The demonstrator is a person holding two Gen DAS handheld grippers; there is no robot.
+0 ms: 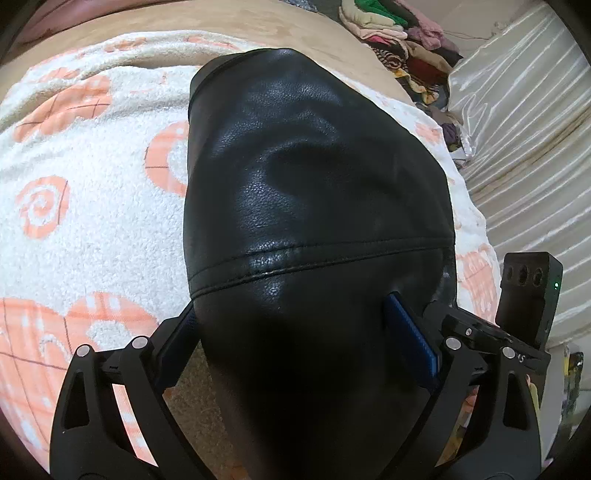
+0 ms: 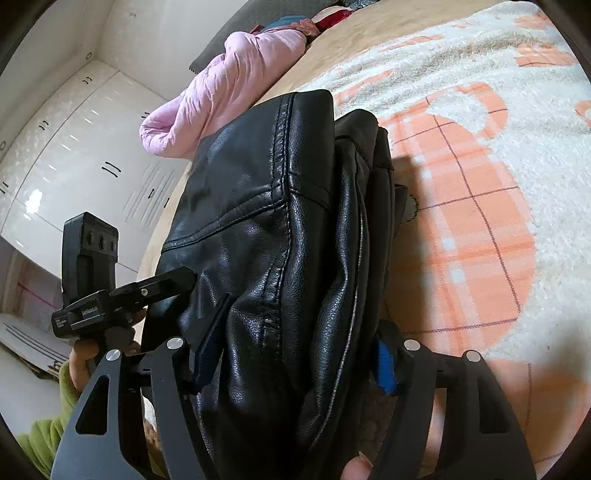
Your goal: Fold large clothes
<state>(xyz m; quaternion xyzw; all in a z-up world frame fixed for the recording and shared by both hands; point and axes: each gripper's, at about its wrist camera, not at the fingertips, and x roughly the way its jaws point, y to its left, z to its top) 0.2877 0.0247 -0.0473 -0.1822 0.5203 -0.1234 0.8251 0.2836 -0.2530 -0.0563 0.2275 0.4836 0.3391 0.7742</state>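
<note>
Left wrist view: left gripper (image 1: 295, 325) spread wide around a folded black leather jacket (image 1: 314, 177); blue pads (image 1: 410, 339) sit against its flanks, so the bundle is clamped between them. The jacket lies on a white fleece blanket (image 1: 92, 206) with orange swirl print, spread over the bed (image 1: 258, 22). A pile of mixed clothes (image 1: 399, 40) sits beyond the far edge of the bed. The right gripper's body (image 1: 528, 295) shows just beside the jacket.

Right wrist view: right gripper (image 2: 295, 354) at medium width, closed on the jacket's (image 2: 266, 206) bunched layers near its zip edge. Left gripper (image 2: 155, 291) touches the bundle's other side. A pink quilt (image 2: 221, 92) lies at the bed's far edge.
</note>
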